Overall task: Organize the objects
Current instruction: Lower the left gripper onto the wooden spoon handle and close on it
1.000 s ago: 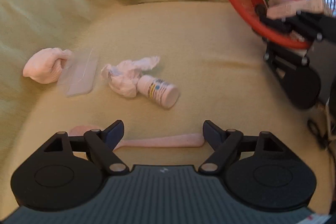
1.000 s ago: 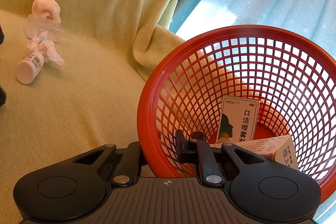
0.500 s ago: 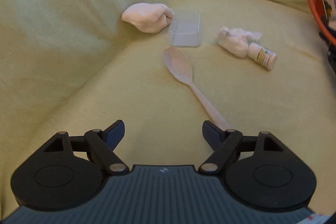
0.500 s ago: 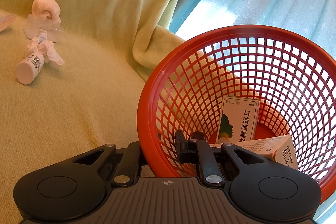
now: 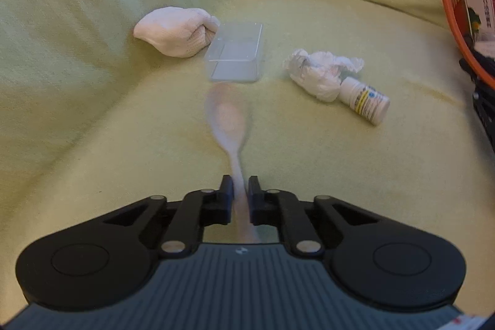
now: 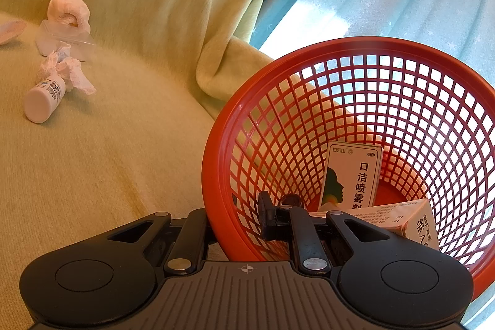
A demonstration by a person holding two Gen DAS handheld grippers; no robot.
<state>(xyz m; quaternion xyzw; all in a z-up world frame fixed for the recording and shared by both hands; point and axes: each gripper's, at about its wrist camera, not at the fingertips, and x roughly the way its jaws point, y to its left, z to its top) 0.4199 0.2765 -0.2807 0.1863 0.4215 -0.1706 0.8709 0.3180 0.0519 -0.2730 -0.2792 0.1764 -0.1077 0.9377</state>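
Clamping my left gripper (image 5: 240, 190) on the thin handle of the pale wooden spoon (image 5: 230, 126), I have its two black jaws pressed against either side of the stem while the blurred bowl lies ahead on the yellow-green blanket (image 5: 309, 163). Just past the spoon's bowl sits a clear plastic box (image 5: 235, 54), touching a rolled white sock (image 5: 176, 30) on its left. To the right lie a crumpled white tissue (image 5: 321, 73) and, against it, a small white pill bottle (image 5: 365, 101) on its side. My right gripper (image 6: 235, 214) is pinched shut on the rim of the round red mesh basket (image 6: 216, 156), one jaw outside the wall and one inside. Two medicine cartons (image 6: 351, 178) rest in the basket.
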